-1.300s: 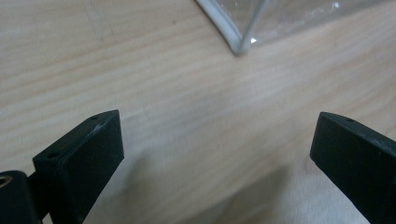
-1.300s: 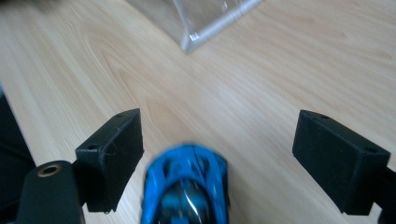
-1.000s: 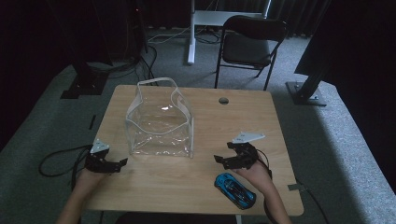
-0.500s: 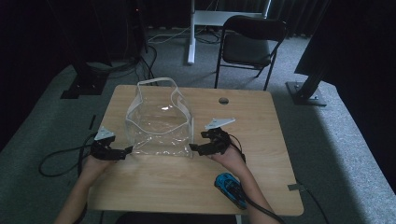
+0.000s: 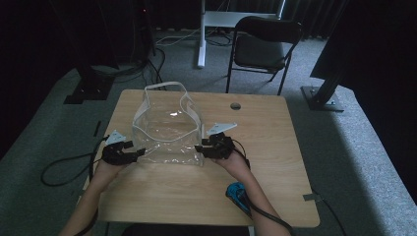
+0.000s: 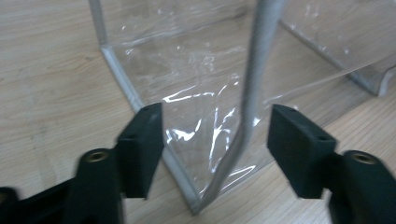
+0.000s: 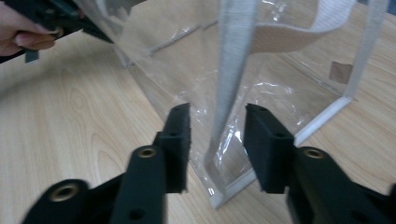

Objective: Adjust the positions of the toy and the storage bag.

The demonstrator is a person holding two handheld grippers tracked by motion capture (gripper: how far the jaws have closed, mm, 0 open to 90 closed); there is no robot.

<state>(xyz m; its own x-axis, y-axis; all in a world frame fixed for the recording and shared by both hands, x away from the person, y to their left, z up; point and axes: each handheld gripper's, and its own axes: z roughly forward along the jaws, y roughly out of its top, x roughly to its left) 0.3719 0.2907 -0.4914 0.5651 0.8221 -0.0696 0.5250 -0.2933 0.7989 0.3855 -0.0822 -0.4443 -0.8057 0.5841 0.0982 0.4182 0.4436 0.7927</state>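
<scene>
The clear bag [image 5: 169,132] stands on the table [image 5: 275,147] between the two tongs, with the left gripper [image 5: 132,155] and the right gripper [image 5: 200,147] both open, holding nothing, each with a near bottom corner between its jaws.

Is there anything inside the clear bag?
The clear bag looks empty: the table shows through its walls and floor. The strap and glare hide small patches, so a tiny item cannot be excluded.
</scene>
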